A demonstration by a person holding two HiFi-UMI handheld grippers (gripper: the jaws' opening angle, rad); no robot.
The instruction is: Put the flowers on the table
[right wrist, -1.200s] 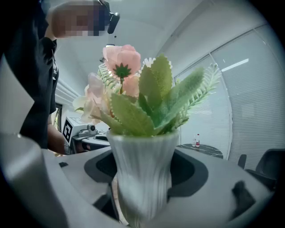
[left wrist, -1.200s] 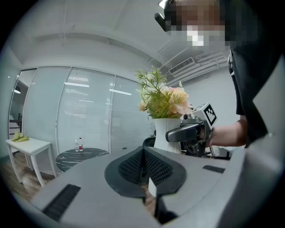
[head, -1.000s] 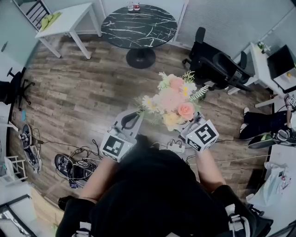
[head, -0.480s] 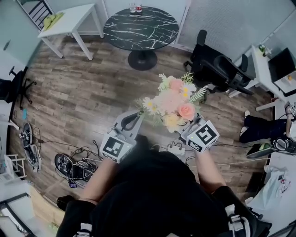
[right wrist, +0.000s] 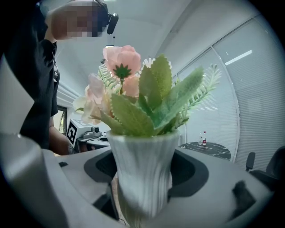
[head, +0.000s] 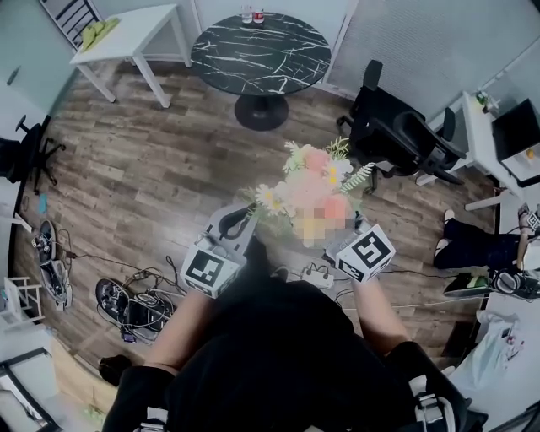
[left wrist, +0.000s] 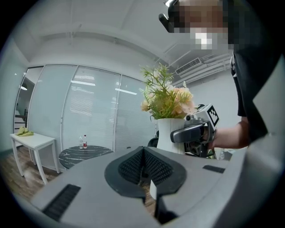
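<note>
1. The right gripper [right wrist: 142,178] is clamped on the lower body of a white ribbed vase [right wrist: 141,151]. One jaw sits on each side, and the vase stands upright between them.
2. The left gripper [left wrist: 142,164] has its jaws pressed together with nothing between them. It is held just left of the vase and does not touch it.
3. The flowers [head: 308,160], pink and cream blooms with green sprigs, rise out of the vase. They are carried in the air in front of the person's chest, above the wooden floor [head: 152,186].
4. Over the past second, the grip and the pose of both grippers look unchanged. The bouquet keeps the same place between the two marker cubes.
5. What has changed is the room in the head view. It has slid slightly, so the person seems to have edged forward or turned a little.
6. The round black bench [head: 260,42] with white veining lies ahead, well apart from the flowers. Two bottles [head: 252,15] stand at its far edge.
7. A white bench [head: 126,29] stands at the upper left, and a black office chair [head: 396,126] is to the right.
8. My reading is that the task is in its carrying stage. The flowers are held securely but are not yet near any bench top, so walking and setting down are left to do.
</note>
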